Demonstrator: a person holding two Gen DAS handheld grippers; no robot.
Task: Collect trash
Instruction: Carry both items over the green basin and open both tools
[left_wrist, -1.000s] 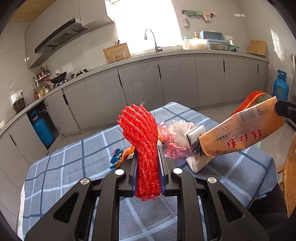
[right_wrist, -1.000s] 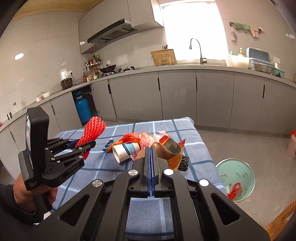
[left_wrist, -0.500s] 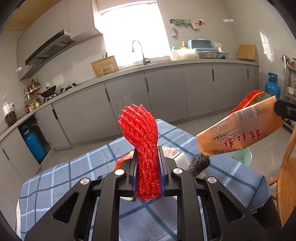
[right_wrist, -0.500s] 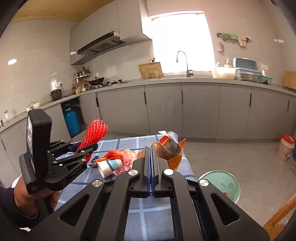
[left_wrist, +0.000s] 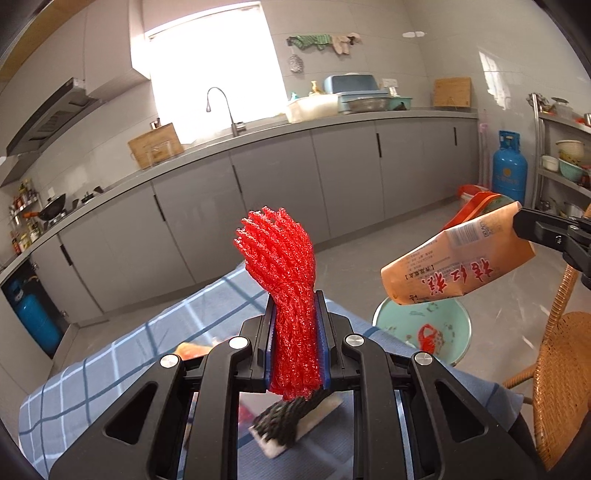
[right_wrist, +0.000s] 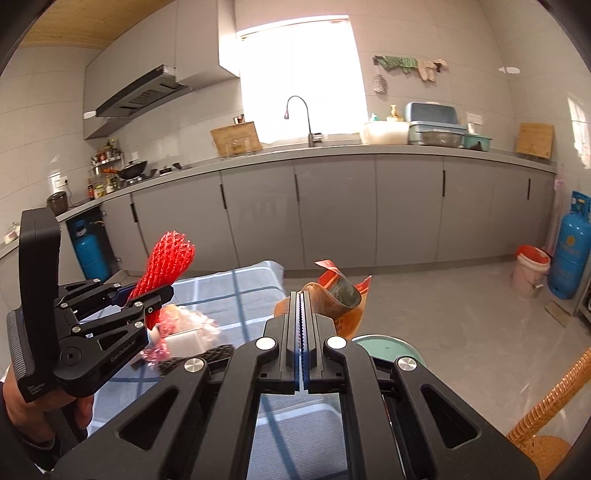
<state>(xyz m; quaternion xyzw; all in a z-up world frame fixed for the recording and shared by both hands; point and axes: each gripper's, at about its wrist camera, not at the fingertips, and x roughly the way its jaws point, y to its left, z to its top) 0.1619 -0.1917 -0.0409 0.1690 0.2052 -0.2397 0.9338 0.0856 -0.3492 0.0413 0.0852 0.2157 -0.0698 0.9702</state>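
Note:
My left gripper (left_wrist: 295, 306) is shut on a red foam net sleeve (left_wrist: 282, 254), held upright above the table's far edge; it also shows in the right wrist view (right_wrist: 168, 258). My right gripper (right_wrist: 302, 299) is shut on an orange snack bag (right_wrist: 338, 295), which hangs at the right of the left wrist view (left_wrist: 458, 258), above a pale green trash bin (left_wrist: 447, 332) on the floor. The bin holds a red scrap (left_wrist: 428, 338). More trash lies on the blue checked tablecloth (right_wrist: 229, 288): a pink net (right_wrist: 184, 325), a white block (right_wrist: 184, 341) and a black net (left_wrist: 284, 421).
A wicker chair (left_wrist: 561, 354) stands right of the bin. Grey kitchen cabinets (right_wrist: 332, 214) run along the back wall. A blue gas cylinder (right_wrist: 570, 254) and a white bucket (right_wrist: 530, 273) stand at the far right on the floor.
Both grippers have moved forward and to the right, carrying the red net sleeve and the snack bag from over the table towards the bin. The bin has come into the left wrist view.

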